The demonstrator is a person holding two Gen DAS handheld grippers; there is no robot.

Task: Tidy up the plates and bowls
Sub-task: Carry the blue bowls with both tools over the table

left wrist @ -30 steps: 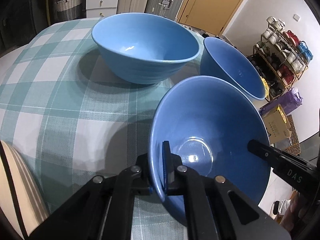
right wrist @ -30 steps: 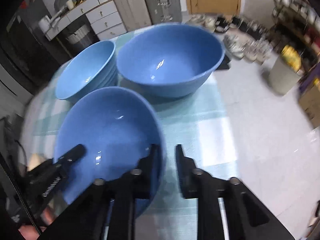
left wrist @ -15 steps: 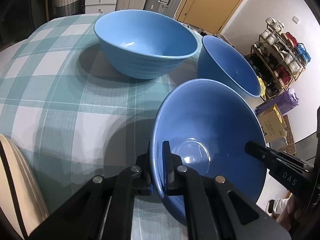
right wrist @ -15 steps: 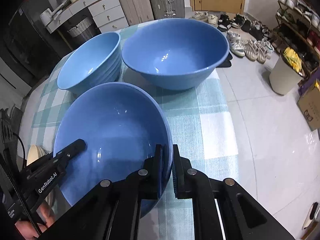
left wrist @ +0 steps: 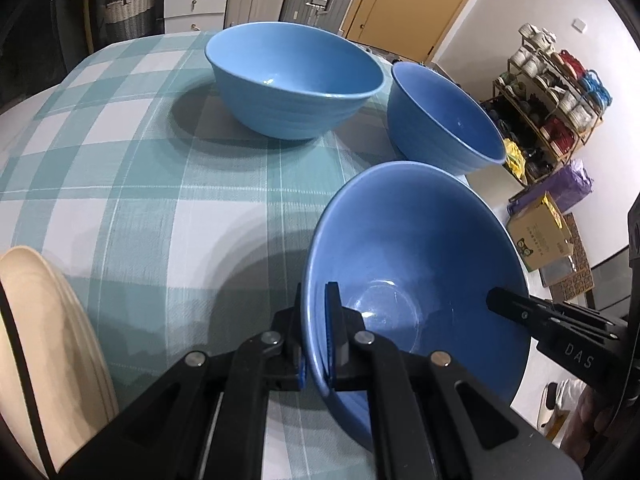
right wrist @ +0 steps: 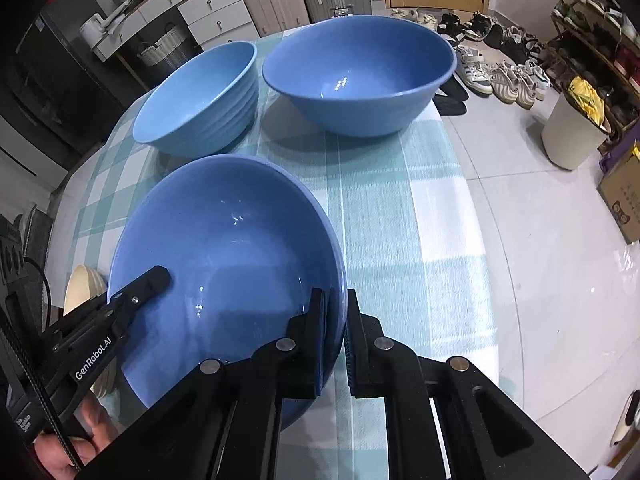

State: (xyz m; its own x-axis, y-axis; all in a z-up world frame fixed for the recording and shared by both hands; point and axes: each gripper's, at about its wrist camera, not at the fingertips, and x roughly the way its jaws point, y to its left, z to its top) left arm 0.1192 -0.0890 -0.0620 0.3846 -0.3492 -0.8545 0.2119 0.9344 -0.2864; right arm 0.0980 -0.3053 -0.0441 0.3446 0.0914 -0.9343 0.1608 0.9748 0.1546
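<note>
A deep blue bowl (left wrist: 412, 280) is gripped from both sides. My left gripper (left wrist: 316, 320) is shut on its near rim, one finger inside and one outside. At the opposite rim my right gripper (right wrist: 334, 320) is shut the same way on this bowl (right wrist: 228, 260). Each view shows the other gripper's fingertips at the far rim: the right one's (left wrist: 504, 300) and the left one's (right wrist: 156, 276). Whether the bowl's base touches the cloth is hidden. Beyond it stand a ribbed light blue bowl (left wrist: 296, 80) (right wrist: 196, 96) and a darker blue bowl (left wrist: 444, 120) (right wrist: 360, 76).
The table wears a teal and white checked cloth (left wrist: 120, 160) (right wrist: 400, 200). Cream plates (left wrist: 40, 340) (right wrist: 82, 292) are stacked on the left-gripper side. Off the table's edge lie floor tiles, shoes, a bin (right wrist: 572, 136) and cardboard boxes (left wrist: 540, 236). A hand (right wrist: 60, 456) holds the left gripper.
My right gripper's jaws, apart a second ago, have closed on the bowl's rim. Both grippers and the bowl have drawn back from the two standing bowls; the cream plates show more.
</note>
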